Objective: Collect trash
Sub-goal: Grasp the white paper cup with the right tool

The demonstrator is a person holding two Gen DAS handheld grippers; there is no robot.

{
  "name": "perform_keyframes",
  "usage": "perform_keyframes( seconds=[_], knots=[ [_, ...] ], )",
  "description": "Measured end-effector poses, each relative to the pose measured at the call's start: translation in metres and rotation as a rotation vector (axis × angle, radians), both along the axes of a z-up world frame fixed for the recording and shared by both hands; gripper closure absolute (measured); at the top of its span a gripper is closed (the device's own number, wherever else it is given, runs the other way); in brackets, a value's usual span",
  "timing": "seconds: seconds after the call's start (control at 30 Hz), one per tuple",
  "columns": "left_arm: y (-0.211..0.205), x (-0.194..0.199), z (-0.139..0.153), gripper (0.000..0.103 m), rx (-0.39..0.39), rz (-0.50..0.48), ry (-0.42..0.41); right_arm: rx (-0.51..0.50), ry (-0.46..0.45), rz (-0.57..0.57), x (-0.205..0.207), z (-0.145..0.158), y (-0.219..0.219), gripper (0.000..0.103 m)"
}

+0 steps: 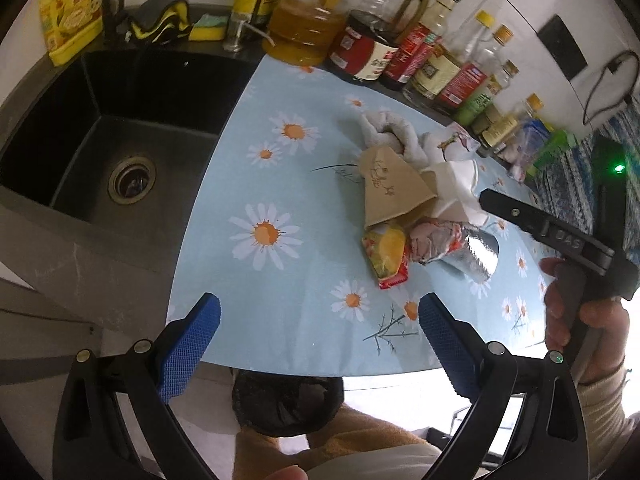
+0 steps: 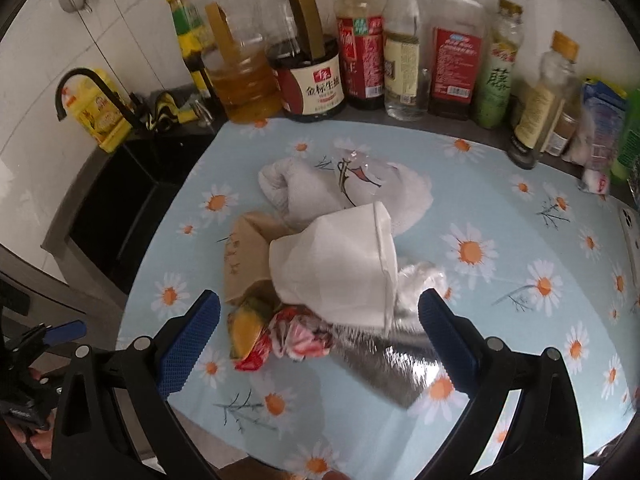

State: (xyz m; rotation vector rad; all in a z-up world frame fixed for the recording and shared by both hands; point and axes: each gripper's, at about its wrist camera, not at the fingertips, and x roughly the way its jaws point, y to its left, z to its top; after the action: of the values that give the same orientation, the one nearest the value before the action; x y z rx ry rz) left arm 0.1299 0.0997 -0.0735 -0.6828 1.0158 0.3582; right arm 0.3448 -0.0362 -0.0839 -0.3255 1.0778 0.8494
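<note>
Evidently poised to gather, the right gripper [image 2: 319,322] hangs wide apart over trash [image 2: 332,264] heaped mid-tablecloth [image 2: 520,240], the left gripper [image 1: 319,324] equally wide, empty, above its front edge.

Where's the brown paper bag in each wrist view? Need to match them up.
Left wrist: brown paper bag right of centre, in the trash pile, above the yellow snack wrapper.
Right wrist: brown paper bag left of centre, partly covered by the white paper cup.
Shared landmark: the soy sauce jug with the red and white label, at the back of the counter.
</note>
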Motion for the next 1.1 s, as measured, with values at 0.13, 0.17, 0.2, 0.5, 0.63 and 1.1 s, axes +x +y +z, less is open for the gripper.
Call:
perform_keyframes(
  seconds=[0.13,0.17,0.2,0.5,0.63,1.1],
  knots=[
    [0.006,0.001,-0.004,0.007,-0.009,0.026,0.010,-0.035,0.007,0.017,0.011,-0.014,0.017,0.005],
    [0.007,0.001,-0.005,0.007,-0.014,0.031,0.012,-0.043,0.005,0.019,0.011,-0.016,0.020,0.005],
    [0.008,0.001,-0.007,0.007,-0.018,0.036,0.015,-0.051,0.000,0.019,0.013,-0.018,0.023,0.005],
    [0.013,-0.001,-0.019,0.007,-0.033,0.062,0.044,-0.113,-0.004,0.028,0.024,-0.039,0.040,0.005],
    [0.015,-0.001,-0.020,0.007,-0.040,0.071,0.047,-0.121,0.010,0.035,0.029,-0.044,0.043,0.013],
    [0.009,0.009,-0.023,0.007,-0.044,0.059,0.050,-0.114,0.011,0.021,0.033,-0.040,0.041,0.020]
  ],
)
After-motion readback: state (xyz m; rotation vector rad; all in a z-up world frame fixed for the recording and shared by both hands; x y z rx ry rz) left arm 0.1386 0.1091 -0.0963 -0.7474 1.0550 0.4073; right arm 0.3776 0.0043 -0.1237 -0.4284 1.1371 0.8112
